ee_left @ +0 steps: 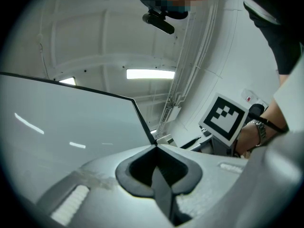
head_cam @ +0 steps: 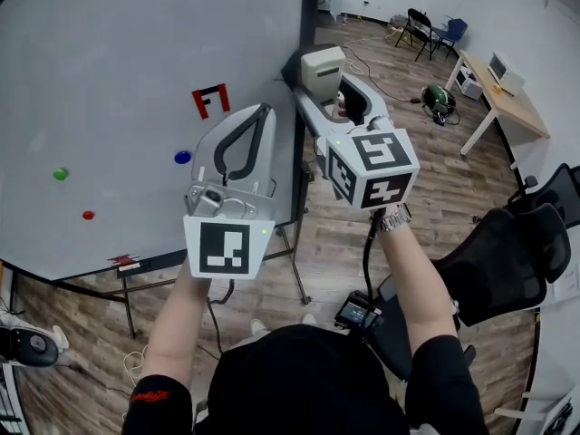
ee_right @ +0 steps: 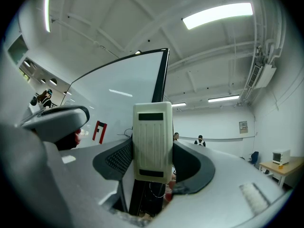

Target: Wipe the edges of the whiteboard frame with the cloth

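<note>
The whiteboard (head_cam: 136, 80) is a broad, smooth white sheet, and its frame (head_cam: 311, 25) is a thin dark strip. In the head view the right side of the frame runs straight up the picture. Just beside that side is a cream block (head_cam: 323, 66), rectangular with rounded corners. Whether it touches the frame cannot be told.

The right gripper (head_cam: 322, 84) has its fingers (ee_right: 116, 160) closed on the block's two sides. In the right gripper view the block (ee_right: 152, 141) stands upright, its long axis running out along the fingers. Its face is hard-looking and finely ribbed, with a dark slot near each end. The frame (ee_right: 161, 75) rises behind it.

The left gripper (head_cam: 263, 111) is in front of the board's lower right part. Its grey fingers (ee_left: 187, 175) are shut tip to tip with nothing between them, and the frame's corner (ee_left: 142, 122) lies just past them.

On the board sit a red angular magnet (head_cam: 210, 101) and blue (head_cam: 182, 157), green (head_cam: 60, 173) and red (head_cam: 88, 215) round ones. The floor (head_cam: 435, 152) is wood plank. A pale desk (head_cam: 503, 98) and a black mesh chair (head_cam: 517, 252) stand well apart from the board.
</note>
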### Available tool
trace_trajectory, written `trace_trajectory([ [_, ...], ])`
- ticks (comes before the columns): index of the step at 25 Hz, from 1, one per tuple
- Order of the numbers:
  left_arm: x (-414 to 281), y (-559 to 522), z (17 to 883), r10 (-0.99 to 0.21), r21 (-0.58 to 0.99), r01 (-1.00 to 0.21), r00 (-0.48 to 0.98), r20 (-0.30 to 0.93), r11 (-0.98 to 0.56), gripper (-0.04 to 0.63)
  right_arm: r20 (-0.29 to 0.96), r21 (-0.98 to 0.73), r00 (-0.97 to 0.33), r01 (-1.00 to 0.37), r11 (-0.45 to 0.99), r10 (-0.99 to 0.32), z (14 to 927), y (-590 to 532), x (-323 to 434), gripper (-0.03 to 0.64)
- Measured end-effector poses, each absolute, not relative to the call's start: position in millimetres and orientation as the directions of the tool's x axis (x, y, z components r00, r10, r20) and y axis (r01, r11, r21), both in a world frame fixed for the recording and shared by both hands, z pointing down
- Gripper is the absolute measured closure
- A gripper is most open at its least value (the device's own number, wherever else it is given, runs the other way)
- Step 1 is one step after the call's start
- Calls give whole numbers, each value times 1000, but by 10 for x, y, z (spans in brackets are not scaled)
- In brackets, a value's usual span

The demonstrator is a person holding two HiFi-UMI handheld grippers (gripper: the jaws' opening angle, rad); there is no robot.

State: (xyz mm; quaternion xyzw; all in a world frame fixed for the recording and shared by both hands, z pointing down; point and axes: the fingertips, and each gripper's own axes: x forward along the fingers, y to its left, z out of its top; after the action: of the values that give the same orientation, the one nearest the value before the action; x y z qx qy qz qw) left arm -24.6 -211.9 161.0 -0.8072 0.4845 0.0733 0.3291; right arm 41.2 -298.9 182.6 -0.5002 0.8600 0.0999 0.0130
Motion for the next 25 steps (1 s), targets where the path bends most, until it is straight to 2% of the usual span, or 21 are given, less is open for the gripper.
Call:
trace_trajectory([
  [25,-225,-2224,1917,-766,-451,-823,524,-372,-344,594,-87,109,-499,-865,489,-862,2150,-3020,421,357],
])
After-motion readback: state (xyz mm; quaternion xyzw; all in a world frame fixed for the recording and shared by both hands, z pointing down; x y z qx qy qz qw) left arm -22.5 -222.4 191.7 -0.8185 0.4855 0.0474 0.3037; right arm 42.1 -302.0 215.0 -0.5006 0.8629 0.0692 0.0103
